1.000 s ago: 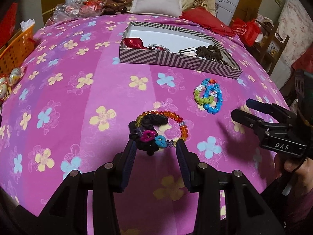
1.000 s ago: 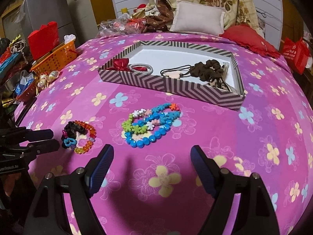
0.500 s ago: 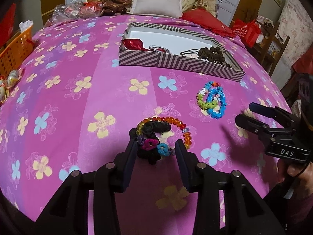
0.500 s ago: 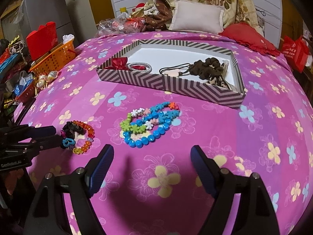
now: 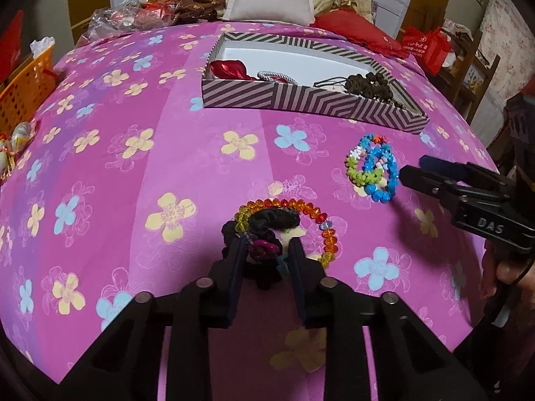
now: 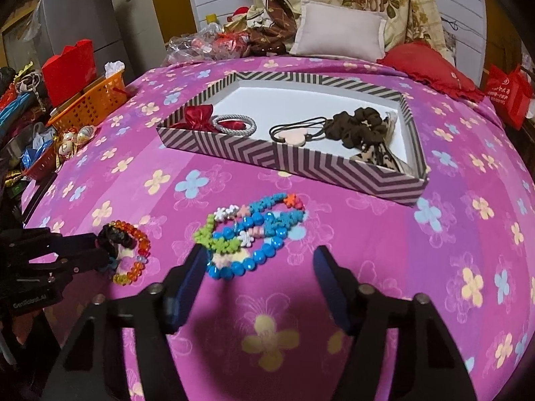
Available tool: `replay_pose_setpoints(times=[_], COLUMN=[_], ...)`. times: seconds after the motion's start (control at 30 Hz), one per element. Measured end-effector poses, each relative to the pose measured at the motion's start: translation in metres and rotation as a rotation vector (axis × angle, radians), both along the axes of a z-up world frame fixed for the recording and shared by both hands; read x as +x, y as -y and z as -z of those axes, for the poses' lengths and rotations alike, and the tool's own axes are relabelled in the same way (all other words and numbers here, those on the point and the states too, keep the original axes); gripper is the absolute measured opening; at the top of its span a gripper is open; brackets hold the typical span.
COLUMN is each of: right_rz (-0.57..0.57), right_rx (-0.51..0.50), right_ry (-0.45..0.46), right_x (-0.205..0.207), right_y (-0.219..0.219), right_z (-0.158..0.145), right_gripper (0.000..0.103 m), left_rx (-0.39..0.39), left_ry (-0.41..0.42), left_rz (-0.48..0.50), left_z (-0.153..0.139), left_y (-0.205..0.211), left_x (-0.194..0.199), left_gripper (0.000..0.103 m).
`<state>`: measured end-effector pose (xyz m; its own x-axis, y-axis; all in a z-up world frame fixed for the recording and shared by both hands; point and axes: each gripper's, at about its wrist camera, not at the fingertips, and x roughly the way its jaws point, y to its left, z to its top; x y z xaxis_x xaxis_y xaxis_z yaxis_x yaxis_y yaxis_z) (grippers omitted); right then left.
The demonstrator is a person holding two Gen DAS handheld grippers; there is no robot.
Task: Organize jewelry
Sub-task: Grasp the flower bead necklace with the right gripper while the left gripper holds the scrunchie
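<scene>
A black hair tie (image 5: 267,222) with pink and blue charms lies inside a ring of orange beads (image 5: 294,205) on the pink flowered bedspread. My left gripper (image 5: 265,250) has its jaws closing on the near part of the hair tie, and both pads touch it. Farther right lies a heap of blue, green and white bead bracelets (image 6: 254,234). My right gripper (image 6: 259,262) points down at this heap with jaws closing. Its left fingertip (image 6: 197,260) is at the green beads, and the other stands apart. A striped box (image 6: 284,160) behind holds a red bow, a silver bangle and a brown scrunchie.
An orange basket (image 6: 90,103) and small trinkets crowd the bed's left edge. Pillows (image 6: 337,33) and clutter line the back. A red bag (image 5: 424,48) and a wooden chair stand off the right side. A hand (image 5: 508,274) holds the right gripper.
My left jaws have narrowed around the black hair tie, which now sits between the pads. The right jaws have also come closer together, near the bead heap.
</scene>
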<state>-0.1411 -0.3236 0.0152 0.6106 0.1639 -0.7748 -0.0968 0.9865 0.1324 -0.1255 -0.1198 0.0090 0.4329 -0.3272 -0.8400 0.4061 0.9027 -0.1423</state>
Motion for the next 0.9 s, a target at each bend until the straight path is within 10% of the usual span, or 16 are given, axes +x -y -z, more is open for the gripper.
replay_pose_setpoints(times=[0.9], right_rz=[-0.284], right_rx=[-0.165], right_ry=[-0.079], right_x=[0.046], right_y=[-0.06], right_z=[0.015], right_gripper=[0.034], left_rx=[-0.122], left_ry=[0.005], left_rz=[-0.013], left_z=[-0.024], left_y=[-0.015], left_x=[0.009], left_gripper=[0.0])
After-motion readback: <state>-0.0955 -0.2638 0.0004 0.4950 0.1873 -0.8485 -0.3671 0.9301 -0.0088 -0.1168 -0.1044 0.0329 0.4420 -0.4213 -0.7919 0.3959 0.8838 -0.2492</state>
